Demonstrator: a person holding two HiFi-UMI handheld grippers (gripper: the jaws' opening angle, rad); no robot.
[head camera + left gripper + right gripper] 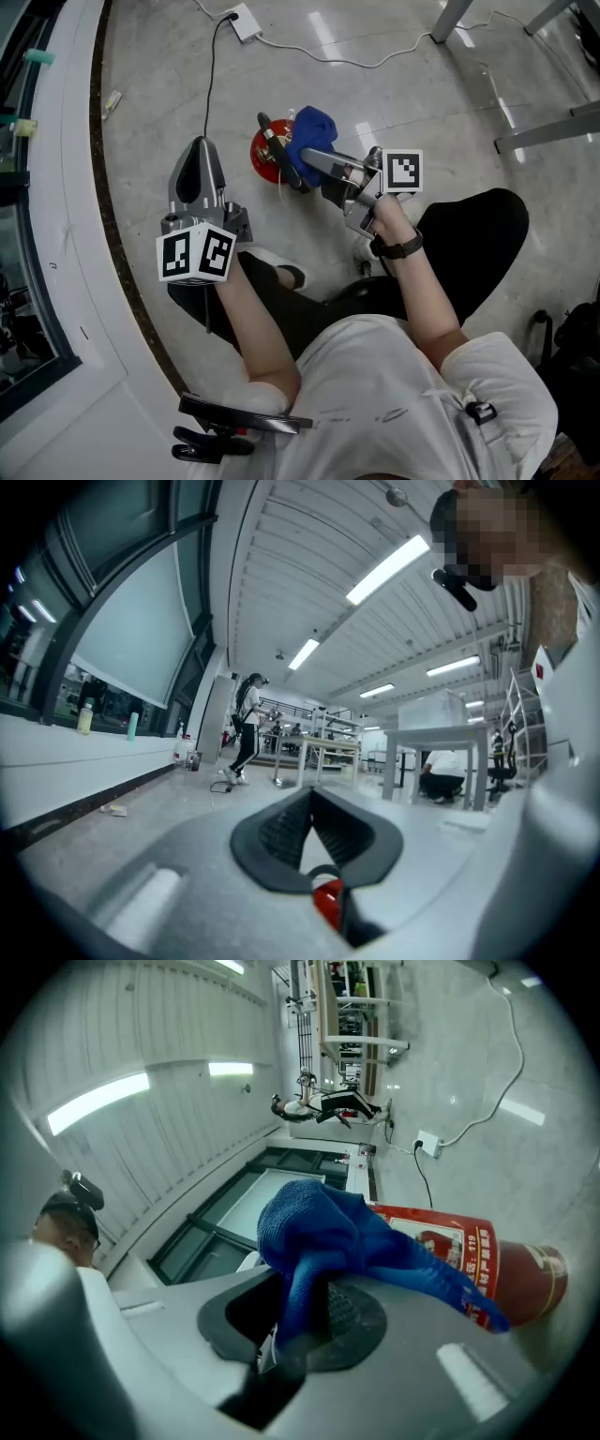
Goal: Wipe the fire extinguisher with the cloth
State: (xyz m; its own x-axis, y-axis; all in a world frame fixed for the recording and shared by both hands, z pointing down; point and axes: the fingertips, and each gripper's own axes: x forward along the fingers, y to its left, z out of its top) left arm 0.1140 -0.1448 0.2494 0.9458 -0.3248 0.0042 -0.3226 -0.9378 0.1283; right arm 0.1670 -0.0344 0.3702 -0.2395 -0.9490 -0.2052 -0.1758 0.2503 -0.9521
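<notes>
Shows a white window ledge [56, 187] curving down the 9 o'clock side of the head view, beside the grey floor [422, 103]. Holds the left gripper [199, 142] just toward 9 o'clock of centre, aimed at 12 o'clock, with jaws closed tip to tip on nothing and only bare floor beyond them. Leaves a black cable [208, 84] running from that gripper's tip toward a white socket block [244, 21] at 12 o'clock. Finds the red fire extinguisher [265, 157] on the floor just above centre, apparently upright, seen from above with its black valve on top, near both grippers and between them. Presses a bunched blue cloth [314, 129] against the extinguisher's 2 o'clock side, covering part of the red body. Clamps the right gripper [306, 157] on that cloth, reaching in from 4 o'clock, with a fold pinched between the pads and the rest spilling out over the jaws toward the labelled red cylinder. Puts metal table legs [450, 19] at 1 o'clock, well apart from the extinguisher.
</notes>
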